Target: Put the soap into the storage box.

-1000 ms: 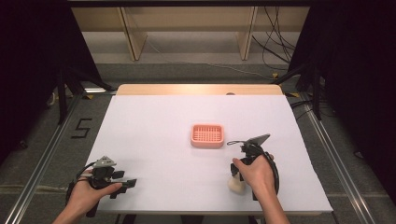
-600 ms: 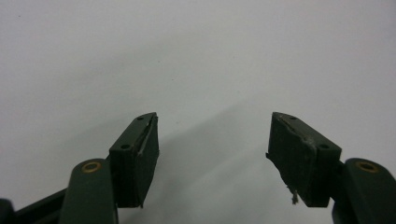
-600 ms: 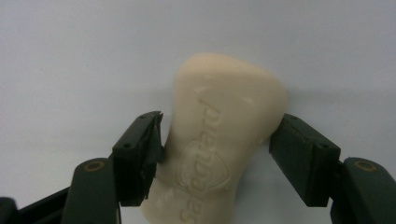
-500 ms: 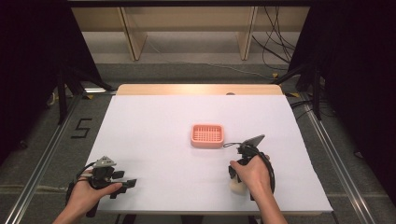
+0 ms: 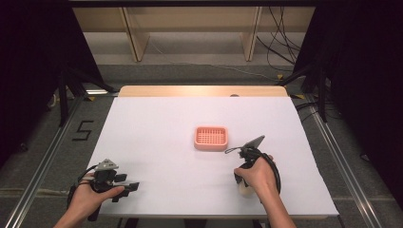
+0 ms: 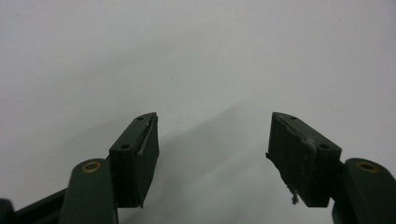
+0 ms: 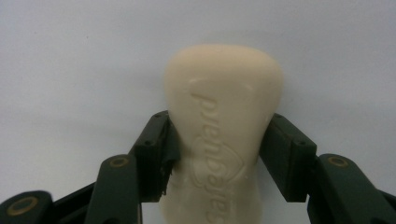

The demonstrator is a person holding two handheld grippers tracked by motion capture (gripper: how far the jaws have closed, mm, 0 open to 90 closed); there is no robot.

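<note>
The left hand-held gripper sits low at the near left, held in the person's left hand, forearm coming in from the bottom edge. In the left gripper view its two black jaws stand wide apart with nothing between them.

The right hand-held gripper is in the right hand, wrist bent so the hand covers most of the tool from above, with the cable looping round beside the knuckles. Its jaws have just been closing, and in the right gripper view both pads now lie against the sides of a cream bar of soap set lengthwise between them.
</note>
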